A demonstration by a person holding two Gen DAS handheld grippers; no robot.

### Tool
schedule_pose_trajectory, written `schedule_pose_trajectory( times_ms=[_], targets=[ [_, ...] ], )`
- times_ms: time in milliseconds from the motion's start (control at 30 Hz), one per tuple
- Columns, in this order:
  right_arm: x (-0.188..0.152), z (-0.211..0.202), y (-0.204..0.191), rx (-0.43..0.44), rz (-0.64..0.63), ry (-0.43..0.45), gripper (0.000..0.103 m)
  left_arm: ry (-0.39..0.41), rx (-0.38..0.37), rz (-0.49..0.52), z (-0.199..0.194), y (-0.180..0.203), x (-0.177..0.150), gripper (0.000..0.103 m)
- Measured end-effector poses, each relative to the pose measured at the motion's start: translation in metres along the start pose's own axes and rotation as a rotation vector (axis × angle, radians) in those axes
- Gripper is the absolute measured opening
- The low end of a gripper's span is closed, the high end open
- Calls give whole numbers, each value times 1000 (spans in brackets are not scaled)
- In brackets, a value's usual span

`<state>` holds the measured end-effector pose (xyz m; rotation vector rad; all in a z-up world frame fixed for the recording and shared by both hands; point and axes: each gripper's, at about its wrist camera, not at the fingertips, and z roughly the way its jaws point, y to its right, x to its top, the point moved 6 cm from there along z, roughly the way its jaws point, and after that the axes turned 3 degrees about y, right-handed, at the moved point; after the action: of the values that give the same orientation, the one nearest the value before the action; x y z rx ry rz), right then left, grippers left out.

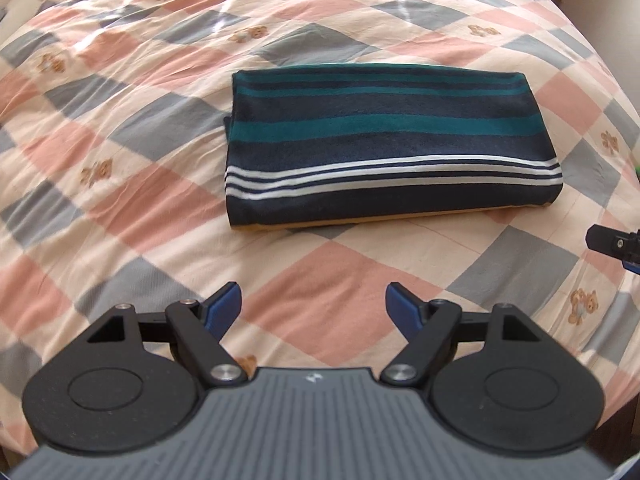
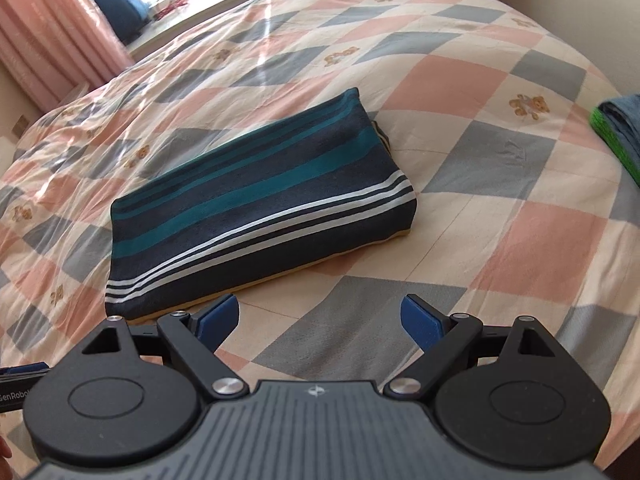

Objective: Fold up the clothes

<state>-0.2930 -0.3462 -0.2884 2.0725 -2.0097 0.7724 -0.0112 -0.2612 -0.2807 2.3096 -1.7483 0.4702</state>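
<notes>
Jaws wide and empty on left gripper [image 1: 313, 305] and right gripper [image 2: 320, 314]; folded striped shirt [image 1: 256, 141] flat on quilt [image 1: 120, 80] (untouched).

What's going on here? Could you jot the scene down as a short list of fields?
surface: bed with a checked quilt in pink, grey and cream
garment: striped top, folded into a neat rectangle, lying flat
left gripper: open, empty, short of the garment
right gripper: open, empty, near the garment's front edge
other clothes: blue and green pile at the right edge
fold: looks finished
</notes>
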Motion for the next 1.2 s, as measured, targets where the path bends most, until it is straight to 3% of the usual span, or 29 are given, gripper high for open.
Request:
schedule_pose_trajectory(
  times_ms=[200, 333, 433, 567, 700, 800, 900, 1067, 1200],
  targets=[
    [-3, 14, -6, -45, 59, 11, 92, -23, -25, 47, 28, -10, 10, 80],
    [-3, 29, 2, -47, 97, 18, 92, -22, -86, 40, 45, -11, 14, 80],
    [2, 44, 23, 55, 197, 76, 92, 6, -122, 40, 61, -7, 23, 78],
    [11, 75, 76, 259, 493, 199, 83, 64, -141, 63, 86, 1, 44, 71],
    [7, 123, 121, 335, 759, 206, 78, 103, -141, 47, 108, 3, 67, 68],
    [4, 147, 138, 369, 858, 217, 78, 138, -160, 29, 118, 4, 82, 68],
    [4, 170, 148, 356, 902, 202, 77, 167, -186, 15, 128, 8, 92, 68],
    [19, 193, 150, 378, 895, 236, 74, 195, -259, -5, 148, 19, 102, 52],
    [33, 207, 143, 383, 840, 262, 70, 225, -266, -5, 167, 24, 109, 41]
  ],
)
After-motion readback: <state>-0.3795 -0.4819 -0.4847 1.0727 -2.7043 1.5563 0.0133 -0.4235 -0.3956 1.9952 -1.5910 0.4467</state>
